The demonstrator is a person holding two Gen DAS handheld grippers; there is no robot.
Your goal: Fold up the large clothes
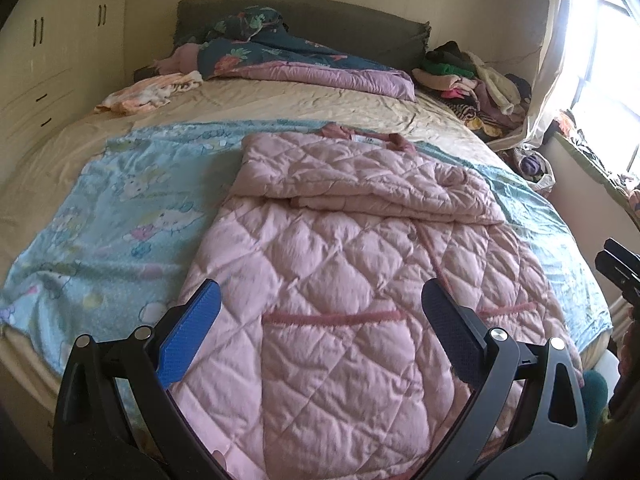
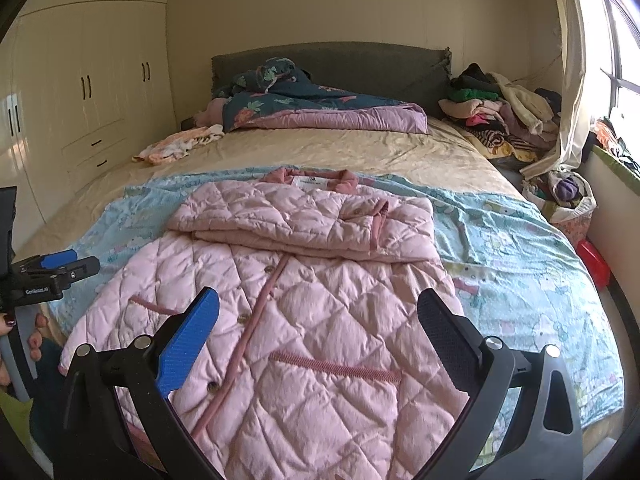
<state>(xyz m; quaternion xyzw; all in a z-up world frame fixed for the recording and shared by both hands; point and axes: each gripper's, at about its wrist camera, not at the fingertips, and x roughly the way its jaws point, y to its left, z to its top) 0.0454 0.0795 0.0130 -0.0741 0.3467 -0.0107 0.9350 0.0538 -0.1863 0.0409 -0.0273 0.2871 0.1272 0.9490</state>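
Note:
A pink quilted coat point(image 1: 340, 264) lies front-up on a light blue cartoon blanket point(image 1: 120, 216) on the bed, collar at the far end. Its sleeves are folded across the chest. It also shows in the right wrist view point(image 2: 304, 292). My left gripper point(image 1: 320, 296) is open and empty, held above the coat's lower left part. My right gripper point(image 2: 318, 304) is open and empty, held above the coat's lower right part. The right gripper shows at the right edge of the left wrist view point(image 1: 618, 276). The left gripper shows at the left edge of the right wrist view point(image 2: 52, 268).
A folded dark floral and purple quilt point(image 2: 320, 112) lies by the grey headboard point(image 2: 360, 60). A pile of clothes point(image 2: 504, 108) is at the far right corner by the window. A peach garment point(image 2: 180, 144) lies far left. Cream wardrobes point(image 2: 80, 92) stand on the left wall.

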